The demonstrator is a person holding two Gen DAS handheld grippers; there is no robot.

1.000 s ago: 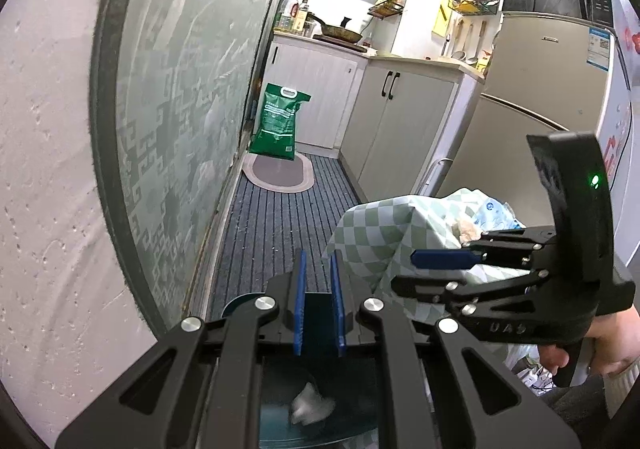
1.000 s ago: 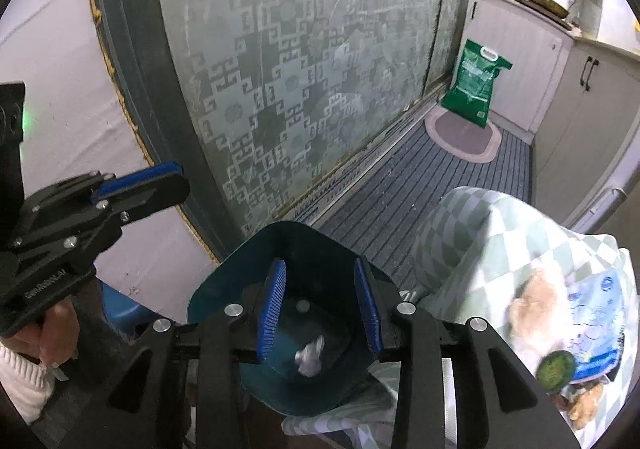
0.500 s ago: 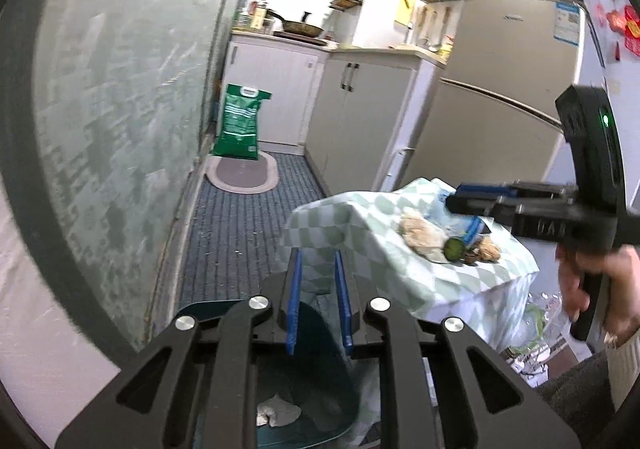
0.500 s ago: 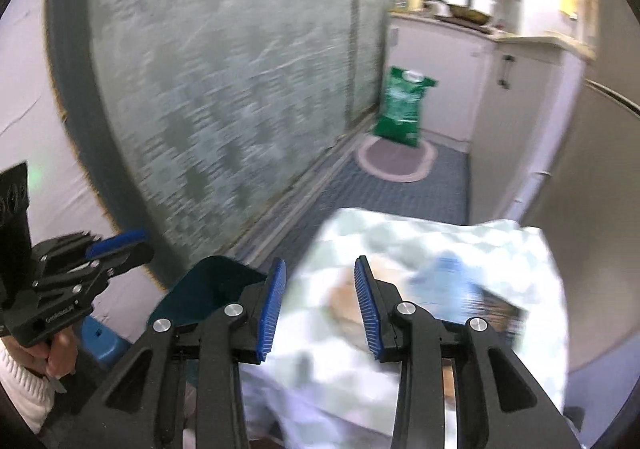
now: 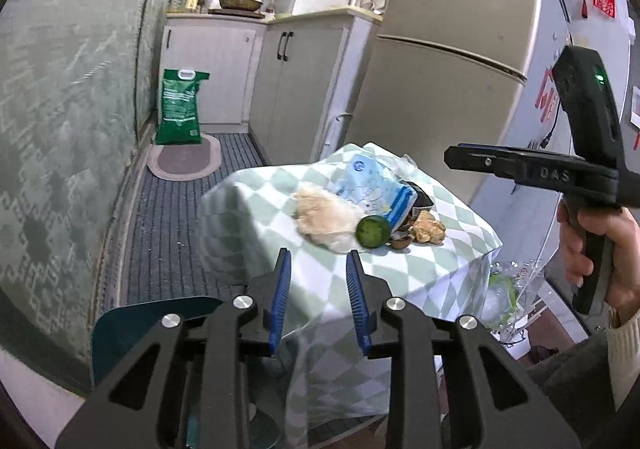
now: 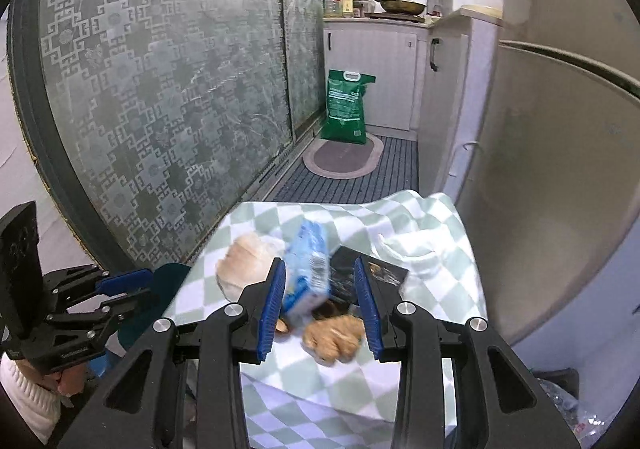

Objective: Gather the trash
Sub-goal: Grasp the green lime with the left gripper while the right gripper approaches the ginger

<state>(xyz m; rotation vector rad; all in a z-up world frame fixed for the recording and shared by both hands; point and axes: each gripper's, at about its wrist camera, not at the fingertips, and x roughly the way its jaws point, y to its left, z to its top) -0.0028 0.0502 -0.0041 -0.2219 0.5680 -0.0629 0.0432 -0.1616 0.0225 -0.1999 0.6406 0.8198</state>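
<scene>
The trash sits in a clump mid-surface [image 5: 452, 249]: blue packet [image 5: 376, 189], pale wad [image 5: 324, 217], green lid [image 5: 374, 231], brown lump [image 5: 430, 229], bare checked cloth around it to each edge. The left gripper [image 5: 316, 285], fingers just opening and empty, hangs over the near edge above the bin [image 5: 160, 313]. The right gripper [image 6: 320, 297], marked "DAS", is partly open over the packet, gripping nothing.

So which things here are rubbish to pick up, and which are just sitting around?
For the job:
- crumpled tissue
- blue packet
- green round thing
- brown lump
- teal bin

Just lying about:
- green sack
- fridge
- frying pan
- oval mat
</scene>
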